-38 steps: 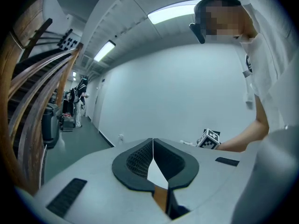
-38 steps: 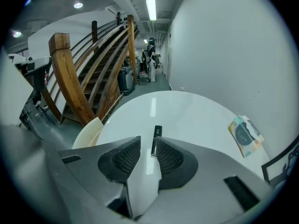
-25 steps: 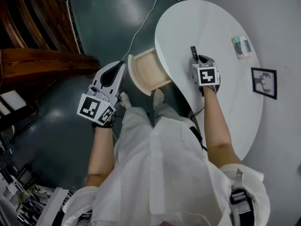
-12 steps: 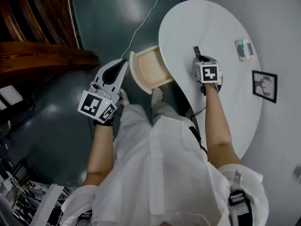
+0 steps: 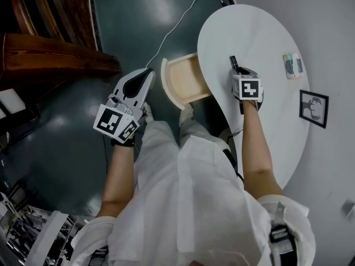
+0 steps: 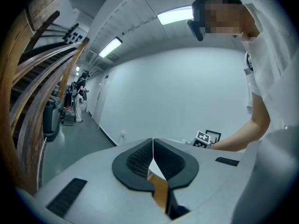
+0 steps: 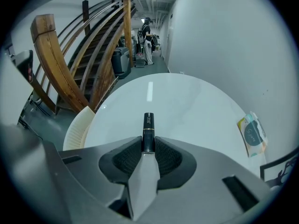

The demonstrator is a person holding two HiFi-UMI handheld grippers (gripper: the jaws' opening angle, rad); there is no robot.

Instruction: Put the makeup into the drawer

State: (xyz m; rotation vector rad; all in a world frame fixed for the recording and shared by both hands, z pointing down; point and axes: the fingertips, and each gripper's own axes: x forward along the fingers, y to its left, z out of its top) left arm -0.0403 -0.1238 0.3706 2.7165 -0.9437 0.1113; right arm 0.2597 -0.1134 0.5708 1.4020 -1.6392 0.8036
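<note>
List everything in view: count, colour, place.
table: 1, white, rounded, against the wall
drawer: 1, cream, pulled open at the table's edge
makeup tube: 1, black, held over the table
packet: 1, pale with teal print, on the table near the wall
framed picture: 1, black frame, at the table's wall-side edge
cable: 1, white, across the dark floor
staircase: 1, brown wood, across the floor from the table
left gripper: 1, grey, shut, empty, beside the drawer
right gripper: 1, grey, shut on the makeup tube
</note>
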